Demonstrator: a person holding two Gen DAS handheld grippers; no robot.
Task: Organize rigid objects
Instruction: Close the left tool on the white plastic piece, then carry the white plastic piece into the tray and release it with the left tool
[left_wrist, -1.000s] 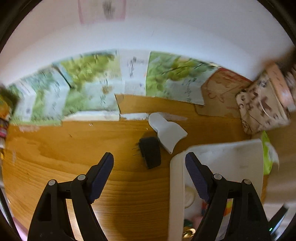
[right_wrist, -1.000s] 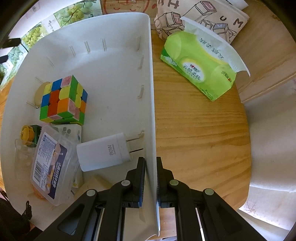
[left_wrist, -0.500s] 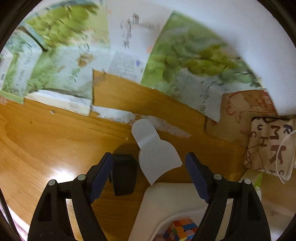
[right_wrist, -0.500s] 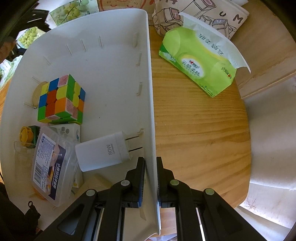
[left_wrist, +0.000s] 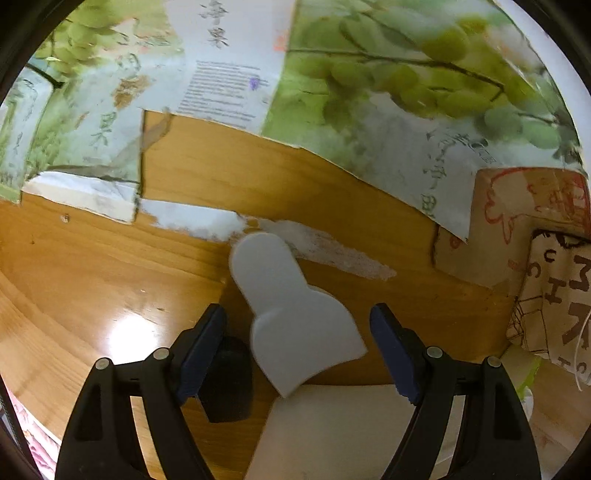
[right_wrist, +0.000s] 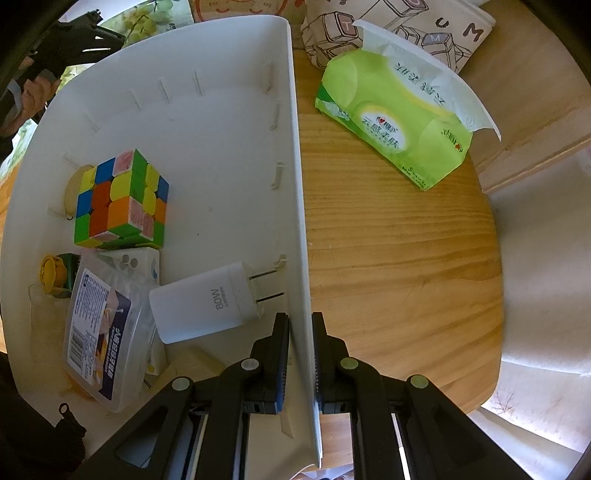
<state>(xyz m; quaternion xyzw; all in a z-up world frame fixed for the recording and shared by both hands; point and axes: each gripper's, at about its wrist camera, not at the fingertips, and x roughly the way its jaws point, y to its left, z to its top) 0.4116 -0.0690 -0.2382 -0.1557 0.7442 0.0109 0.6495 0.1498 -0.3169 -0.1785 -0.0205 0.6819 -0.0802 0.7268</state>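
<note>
Hovering over the desk (left_wrist: 92, 266), the left claw (left_wrist: 297, 347) stands spread wide with nothing pinched. Straight ahead of it, between the lines of its two fingers, lies one flat white paddle-shaped piece (left_wrist: 291, 314). Its long axis runs away from the claw and leans slightly left, narrow rounded end far, broad end near and just over the rim of the white bin (right_wrist: 207, 122). One small black block (left_wrist: 229, 380), probably a charger, lies on the wood just beside the white piece, right by the left finger (left_wrist: 201, 350), partly hidden behind it. The left hand is clearly the nearer one to both loose things; whichever the claw is meant to take, the fingers likely need to straddle it across its short width.

The right claw (right_wrist: 299, 354) is pressed together on the bin's straight side wall, pinching it near the corner, pointing down.

Counted inside the bin: one colour cube (right_wrist: 118, 199), one white plug adapter (right_wrist: 207, 302), one clear lidded box (right_wrist: 103, 339), plus a few smaller bits I cannot identify. Outside it on the desk: one green tissue pack (right_wrist: 402, 125).
</note>
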